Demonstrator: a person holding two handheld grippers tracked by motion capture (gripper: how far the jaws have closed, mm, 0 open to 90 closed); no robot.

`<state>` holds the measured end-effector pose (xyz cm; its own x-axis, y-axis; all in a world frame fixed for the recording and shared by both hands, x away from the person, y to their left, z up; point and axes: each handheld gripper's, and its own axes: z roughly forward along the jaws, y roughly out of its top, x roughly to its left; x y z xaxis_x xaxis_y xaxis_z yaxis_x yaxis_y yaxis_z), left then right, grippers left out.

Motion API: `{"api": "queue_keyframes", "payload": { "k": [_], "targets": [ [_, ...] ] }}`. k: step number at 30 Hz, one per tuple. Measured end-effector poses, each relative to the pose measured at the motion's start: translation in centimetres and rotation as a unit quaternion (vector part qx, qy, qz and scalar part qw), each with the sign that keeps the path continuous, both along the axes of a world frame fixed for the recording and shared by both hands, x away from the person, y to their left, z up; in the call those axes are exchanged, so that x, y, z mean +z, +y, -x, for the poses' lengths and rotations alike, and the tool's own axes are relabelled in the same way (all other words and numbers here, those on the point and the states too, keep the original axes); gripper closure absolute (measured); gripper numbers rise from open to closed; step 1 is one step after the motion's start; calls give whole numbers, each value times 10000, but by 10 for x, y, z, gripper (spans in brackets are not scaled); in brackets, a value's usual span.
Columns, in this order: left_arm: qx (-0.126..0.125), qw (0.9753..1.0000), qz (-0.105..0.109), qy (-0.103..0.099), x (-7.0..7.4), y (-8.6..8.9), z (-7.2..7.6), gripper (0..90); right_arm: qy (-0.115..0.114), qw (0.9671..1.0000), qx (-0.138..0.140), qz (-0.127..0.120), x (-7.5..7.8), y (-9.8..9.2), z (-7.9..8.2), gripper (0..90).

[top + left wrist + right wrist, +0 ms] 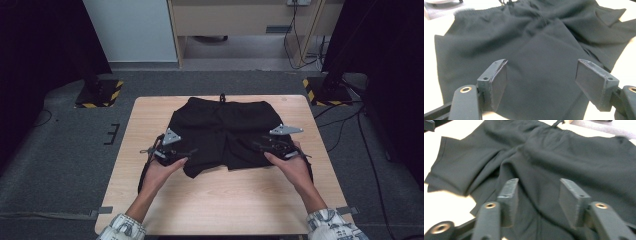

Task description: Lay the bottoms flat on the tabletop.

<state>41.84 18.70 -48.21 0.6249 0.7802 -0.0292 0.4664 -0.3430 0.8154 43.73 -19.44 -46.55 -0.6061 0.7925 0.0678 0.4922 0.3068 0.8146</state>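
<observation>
Item: black fabric shorts, spread flat on light wooden table — waistband with drawstring at far edge, two leg hems toward near edge.

Left gripper: at outer edge of left leg, near its hem; jaws spread wide, nothing between them, black cloth lying directly ahead and beneath.

Right gripper: at outer edge of right leg, near its hem; jaws parted, somewhat less wide, nothing held, cloth ahead.

Governing relation: garment's long axis running away from near edge, waistband farthest from both grippers; each gripper nearest its own leg hem, pointed inward over the cloth — hems just below the jaws, so probably a paired pinch and fold toward the waistband.
</observation>
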Motion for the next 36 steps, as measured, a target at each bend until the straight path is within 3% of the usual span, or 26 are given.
{"api": "queue_keyframes", "payload": {
  "k": [2, 5, 9, 11, 14, 17, 20, 22, 26, 30, 32, 36],
  "targets": [
    [-58, 9997, -221, 20, -8, -1, 2, 235, 35, 9999, 75, 82, -9, 2, 5, 572],
    [-124, 9998, -111, 132, -18, -2, 9, 209, 44, 10000, 55, 8, -21, 5, 11, 569],
    [-274, 9990, -323, 112, -26, -10, 23, 187, 120, 9998, 84, -138, -39, 14, 17, 501],
    [-319, 9985, -427, 101, -29, -14, 26, 189, 171, 9998, 94, -100, -47, 18, 20, 479],
    [-234, 9979, -581, 186, -36, -19, 24, 211, 210, 9997, 91, -30, -55, 23, 25, 473],
    [-131, 9984, -529, 171, -37, -18, 20, 274, 256, 9991, 175, 273, -65, 28, 27, 451],
    [-146, 9981, -542, 271, -40, -16, 13, 346, 311, 9988, 234, 303, -69, 32, 28, 440],
    [-162, 9975, -581, 370, -45, -16, 10, 419, 258, 9987, 225, 364, -70, 35, 28, 462],
    [-153, 9968, -707, 328, -44, -19, 6, 558, 196, 9988, 150, 428, -70, 35, 28, 540],
    [-78, 9971, -688, 330, -43, -21, 4, 749, 61, 9984, 126, 551, -71, 34, 29, 683],
    [-96, 9965, -777, 281, -42, -22, 6, 820, 22, 9983, 107, 579, -71, 33, 30, 755],
    [-134, 9964, -776, 304, -40, -18, 9, 845, 45, 9983, 119, 575, -70, 30, 30, 855]
  ]
}}
